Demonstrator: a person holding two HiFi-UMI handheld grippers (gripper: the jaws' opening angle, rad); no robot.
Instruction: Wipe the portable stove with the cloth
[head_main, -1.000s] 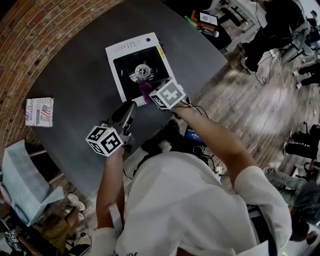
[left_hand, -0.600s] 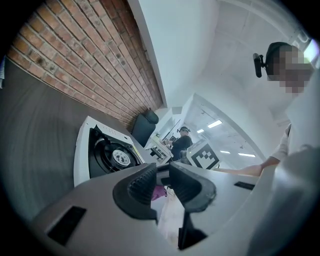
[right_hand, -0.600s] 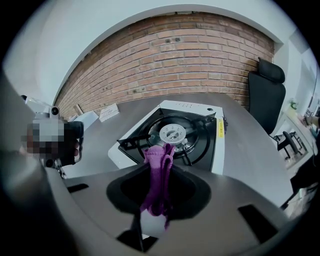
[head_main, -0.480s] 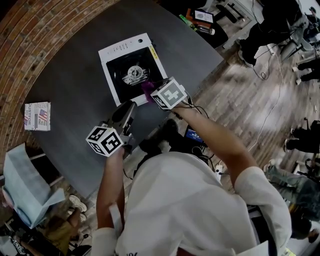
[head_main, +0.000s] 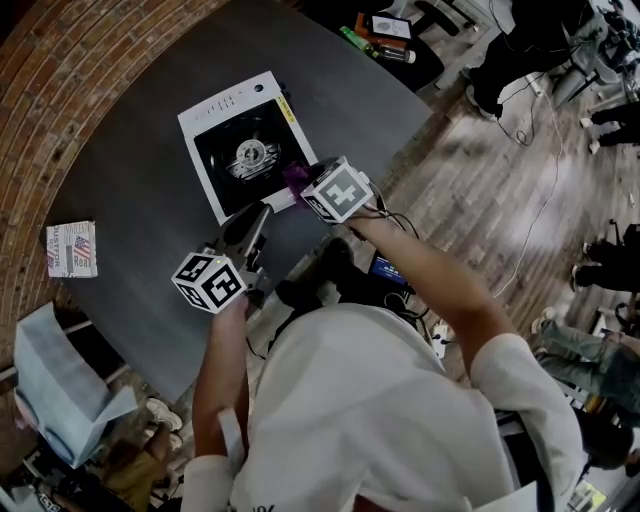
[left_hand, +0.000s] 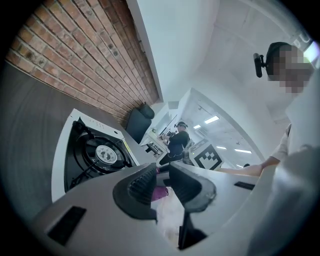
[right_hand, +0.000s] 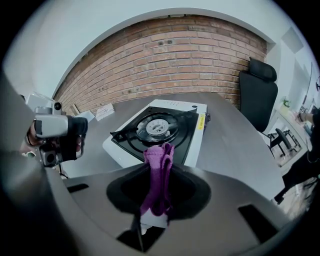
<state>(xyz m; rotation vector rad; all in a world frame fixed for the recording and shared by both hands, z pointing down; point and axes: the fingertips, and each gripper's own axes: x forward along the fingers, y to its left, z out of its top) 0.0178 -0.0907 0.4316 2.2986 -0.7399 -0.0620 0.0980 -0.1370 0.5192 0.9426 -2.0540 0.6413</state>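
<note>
Head view, what have we got on the cloth (head_main: 293, 178)?
— Purple, bunched, clamped in the jaws of the right gripper (head_main: 302, 184), right at the near corner of the white portable stove (head_main: 240, 150). Touching the rim? Can't tell.
And the right gripper view?
— Cloth standing up between the jaws closed on it, burner (right_hand: 159, 125) beyond.
Left gripper (left_hand: 160, 182)?
— Jaws slightly apart, nothing in them, held just beside the stove's near edge over the dark tabletop (head_main: 130, 180).
Anything further out?
— A printed packet (head_main: 72, 248) lies well apart, by the tabletop's left edge.
</note>
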